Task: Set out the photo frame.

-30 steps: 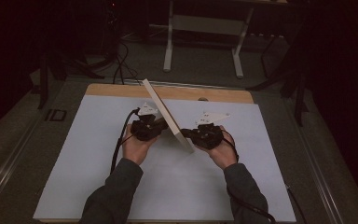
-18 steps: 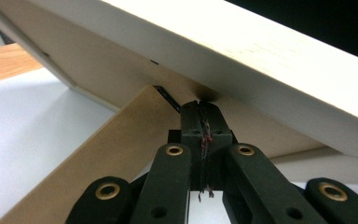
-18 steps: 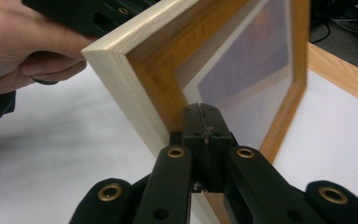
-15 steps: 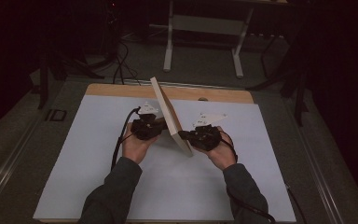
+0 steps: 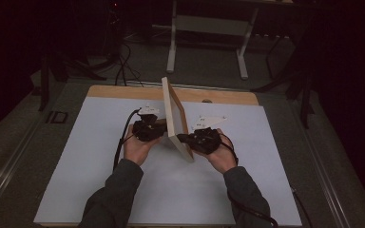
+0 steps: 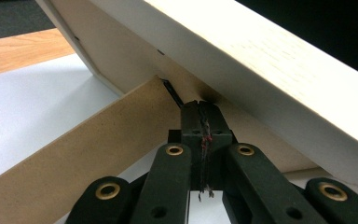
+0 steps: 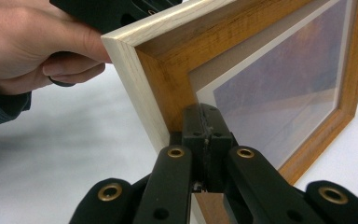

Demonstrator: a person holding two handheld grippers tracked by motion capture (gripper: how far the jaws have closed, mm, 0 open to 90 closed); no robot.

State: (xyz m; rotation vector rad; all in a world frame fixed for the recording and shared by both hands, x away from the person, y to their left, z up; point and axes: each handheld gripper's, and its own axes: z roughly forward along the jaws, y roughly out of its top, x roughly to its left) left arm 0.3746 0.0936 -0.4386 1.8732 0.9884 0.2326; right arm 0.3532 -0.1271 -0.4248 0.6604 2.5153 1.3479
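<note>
White sheet (image 5: 100, 156) over a wooden tabletop (image 5: 123, 91); white-legged bench (image 5: 209, 28) on the floor beyond.

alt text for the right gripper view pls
A wooden picture frame stands tilted on the white table, its glazed front facing the camera. The right gripper, jaws shut, presses against the frame's lower inner edge, and a hand holds another gripper behind the frame's corner.

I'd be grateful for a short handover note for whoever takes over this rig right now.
Left gripper: jaws shut, tips against the back of the picture frame, beside its brown easel stand.
Right gripper: jaws shut, tips pressed on the frame's front near a lower corner.
The frame stands tilted on edge on the white table between both grippers.
Done: frame raised, stand swung out.
Left: probably settle it on the stand and withdraw.
</note>
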